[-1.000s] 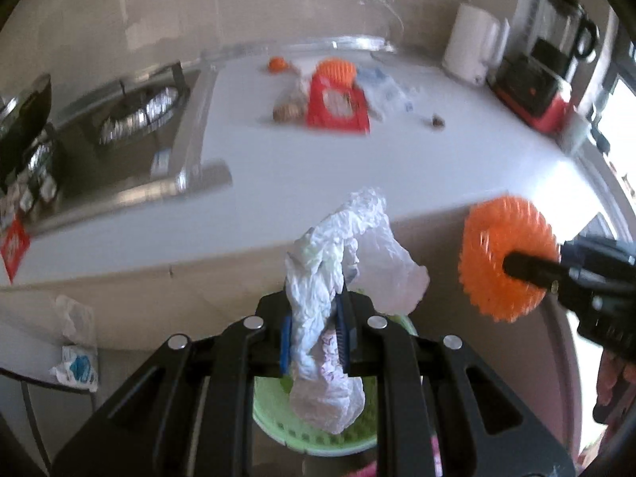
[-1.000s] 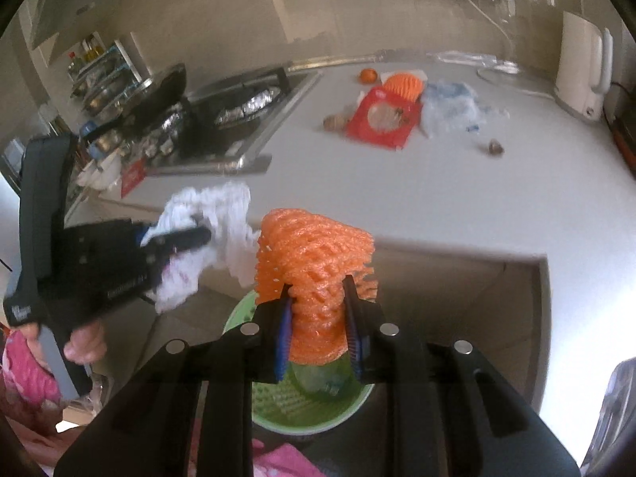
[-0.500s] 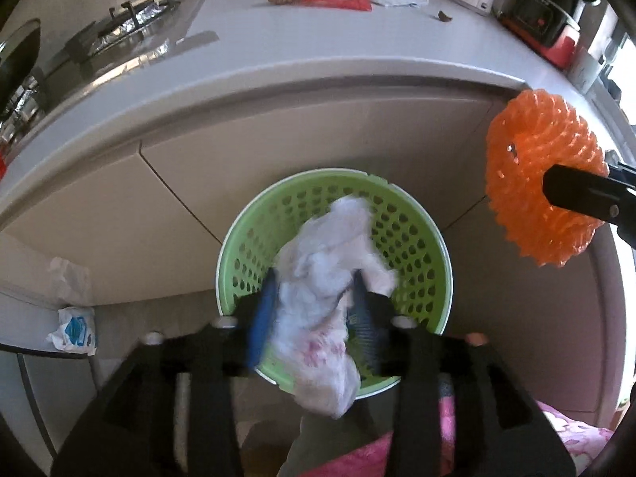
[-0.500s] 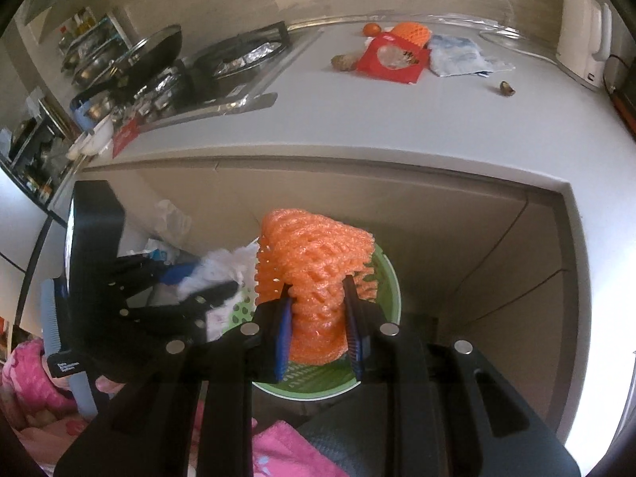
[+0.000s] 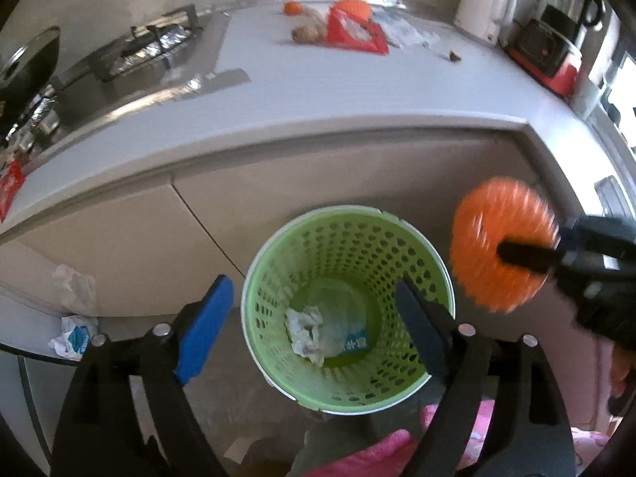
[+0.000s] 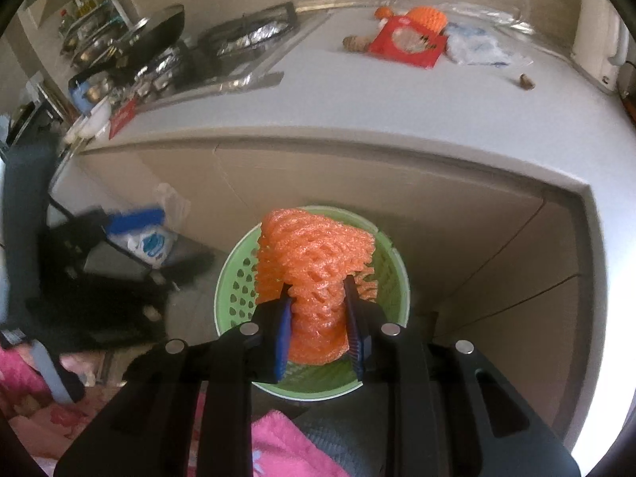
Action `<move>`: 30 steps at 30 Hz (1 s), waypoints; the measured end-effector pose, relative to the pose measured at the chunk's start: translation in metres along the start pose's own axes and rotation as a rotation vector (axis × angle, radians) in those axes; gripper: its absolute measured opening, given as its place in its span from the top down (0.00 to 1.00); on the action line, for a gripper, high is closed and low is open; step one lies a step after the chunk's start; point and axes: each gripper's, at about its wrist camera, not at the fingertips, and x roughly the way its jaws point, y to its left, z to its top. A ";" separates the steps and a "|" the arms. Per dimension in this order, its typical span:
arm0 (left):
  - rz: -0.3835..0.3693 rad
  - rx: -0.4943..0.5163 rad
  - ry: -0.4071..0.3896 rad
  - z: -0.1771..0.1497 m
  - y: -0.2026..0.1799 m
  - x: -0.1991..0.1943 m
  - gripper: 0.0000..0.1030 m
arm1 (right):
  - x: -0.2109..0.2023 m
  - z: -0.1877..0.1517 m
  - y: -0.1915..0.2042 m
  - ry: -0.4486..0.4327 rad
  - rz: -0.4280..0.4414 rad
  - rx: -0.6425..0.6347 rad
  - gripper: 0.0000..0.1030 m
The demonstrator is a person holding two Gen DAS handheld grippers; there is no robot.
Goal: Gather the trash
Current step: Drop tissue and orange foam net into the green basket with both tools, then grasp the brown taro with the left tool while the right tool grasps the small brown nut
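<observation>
A green perforated basket (image 5: 433, 262) (image 6: 234, 282) stands on the floor below the counter edge. Crumpled white paper (image 5: 304, 328) lies at its bottom beside a blue-printed wrapper (image 5: 355, 344). My left gripper (image 5: 310, 302) hangs above the basket, its jaws opening, nothing between them. The orange foam net (image 6: 314, 274) (image 5: 501, 250) is held over the basket rim by my right gripper (image 6: 318, 298), shut on it. In the left wrist view that net sits to the right of the basket.
On the white counter (image 5: 357, 91) lie a red packet (image 5: 355, 33), another orange net (image 6: 427, 18), an orange fruit (image 5: 293, 7) and a clear plastic bag (image 6: 477, 45). A stove (image 6: 246, 39) is at the left. A white bag (image 5: 73, 338) lies on the floor.
The left jaws spread apart and the white paper dropped into the basket. Both grippers sank from counter height toward the basket, the right one still holding the orange net.
</observation>
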 end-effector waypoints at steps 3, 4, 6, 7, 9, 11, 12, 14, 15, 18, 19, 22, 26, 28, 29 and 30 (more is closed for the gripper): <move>0.012 -0.021 -0.023 0.007 0.009 -0.007 0.20 | 0.013 -0.004 0.008 0.044 0.016 -0.031 0.60; 0.015 -0.027 -0.028 0.009 0.011 -0.008 0.20 | 0.016 -0.005 0.011 0.058 0.028 -0.039 0.53; 0.021 -0.036 -0.036 0.014 0.015 -0.011 0.20 | 0.018 -0.006 0.014 0.059 0.031 -0.046 0.34; 0.020 -0.039 -0.038 0.016 0.017 -0.011 0.20 | 0.018 -0.005 0.015 0.058 0.030 -0.047 0.32; 0.017 -0.038 -0.041 0.020 0.017 -0.011 0.20 | 0.017 -0.003 0.015 0.056 0.032 -0.045 0.32; 0.019 -0.028 -0.047 0.026 0.016 -0.010 0.20 | 0.014 0.001 0.011 0.047 0.026 -0.037 0.32; 0.019 -0.025 -0.050 0.029 0.015 -0.010 0.20 | 0.012 0.004 0.007 0.041 0.019 -0.031 0.32; 0.018 -0.014 -0.059 0.037 0.013 -0.009 0.20 | 0.007 0.010 -0.001 0.029 0.009 -0.018 0.32; 0.020 -0.008 -0.064 0.041 0.012 -0.008 0.20 | 0.005 0.014 -0.007 0.020 -0.002 -0.011 0.32; 0.028 0.009 -0.075 0.059 0.007 -0.004 0.20 | -0.002 0.027 -0.029 -0.009 -0.038 0.009 0.32; 0.030 0.014 -0.078 0.065 0.006 -0.002 0.20 | -0.004 0.034 -0.039 -0.022 -0.056 0.018 0.32; 0.033 0.023 -0.089 0.088 0.001 0.005 0.20 | -0.010 0.051 -0.063 -0.050 -0.096 0.036 0.32; 0.024 0.043 -0.096 0.127 -0.014 0.021 0.20 | -0.016 0.084 -0.105 -0.098 -0.158 0.063 0.32; 0.019 0.056 -0.096 0.144 -0.025 0.030 0.20 | -0.016 0.100 -0.127 -0.116 -0.176 0.082 0.32; 0.013 0.061 -0.096 0.155 -0.032 0.037 0.20 | -0.016 0.109 -0.140 -0.127 -0.186 0.094 0.32; 0.005 0.061 -0.091 0.166 -0.038 0.045 0.20 | -0.014 0.118 -0.152 -0.135 -0.193 0.103 0.32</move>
